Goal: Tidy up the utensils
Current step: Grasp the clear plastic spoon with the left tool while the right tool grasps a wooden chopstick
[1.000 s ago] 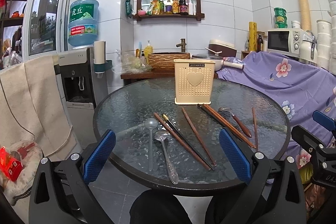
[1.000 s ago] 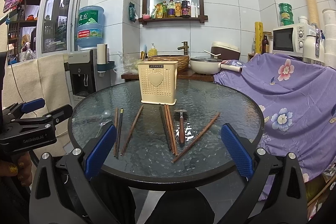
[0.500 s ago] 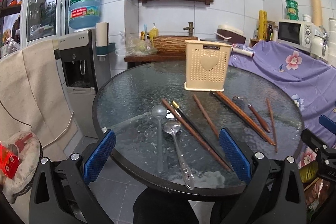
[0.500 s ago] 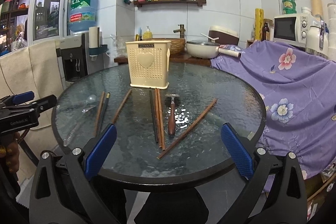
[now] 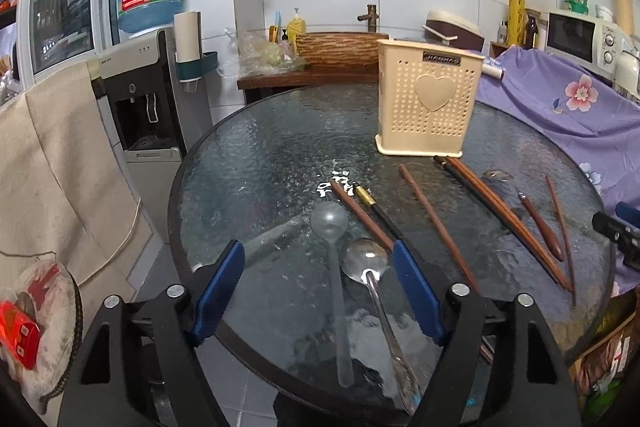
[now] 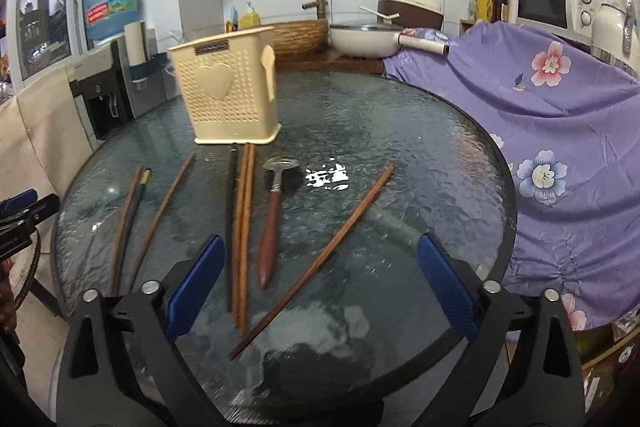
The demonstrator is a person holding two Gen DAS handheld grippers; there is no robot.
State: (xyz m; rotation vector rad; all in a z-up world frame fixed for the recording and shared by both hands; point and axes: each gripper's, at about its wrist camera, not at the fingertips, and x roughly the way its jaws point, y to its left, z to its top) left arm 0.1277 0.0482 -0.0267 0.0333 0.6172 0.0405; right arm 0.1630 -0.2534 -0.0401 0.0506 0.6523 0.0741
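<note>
Nothing is sorted yet: chopsticks (image 6: 243,227) and spoons (image 5: 362,261) all lie on the round glass table (image 5: 256,163), before the cream holder (image 5: 428,107) (apparently empty). My left gripper (image 5: 320,291) and right gripper (image 6: 320,283), just narrowing, hold nothing. Handles near the table's rim; open glass around.

right gripper (image 6: 320,279) closing, nothing gripped | chopsticks (image 6: 243,227), spoon (image 6: 272,219) on table (image 6: 420,155)
</note>
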